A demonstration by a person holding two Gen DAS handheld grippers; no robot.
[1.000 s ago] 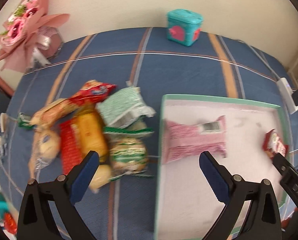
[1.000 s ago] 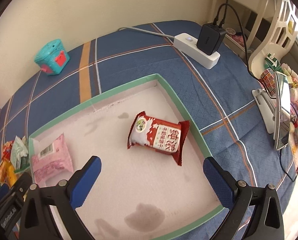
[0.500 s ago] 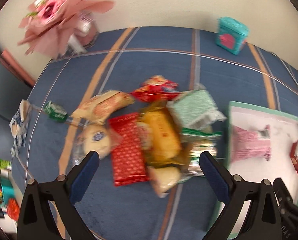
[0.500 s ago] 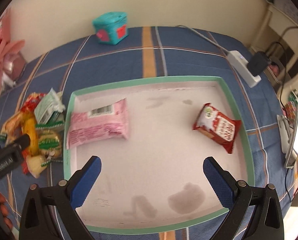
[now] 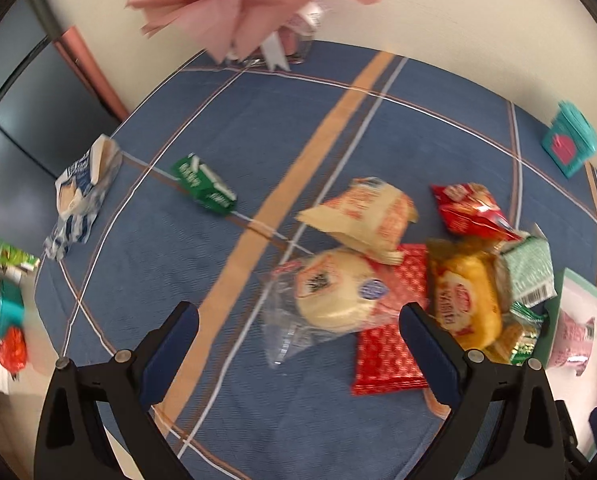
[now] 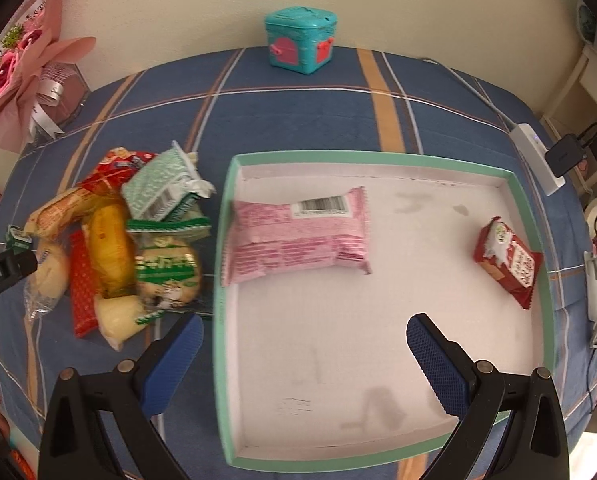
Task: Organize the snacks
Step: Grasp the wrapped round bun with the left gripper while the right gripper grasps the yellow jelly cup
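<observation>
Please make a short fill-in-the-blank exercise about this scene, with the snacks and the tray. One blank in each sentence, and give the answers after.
1. The tray with the green rim now holds ____ snack packs.
2. The pink pack lies in the tray's ____ half in the right wrist view.
3. The teal box stands near the ____.
4. Both the left gripper and the right gripper are ____.

Answers: two; left; wall; open

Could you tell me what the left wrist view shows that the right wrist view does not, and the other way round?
Only the left wrist view shows the blue-and-white packet near the table's edge, apart from the pile, and the open left gripper. Only the right wrist view shows the whole green-rimmed tray, the white power strip and the open right gripper. Both show the snack pile with the yellow packet, the pink packet in the tray, the teal tin and the pink bouquet.
</observation>
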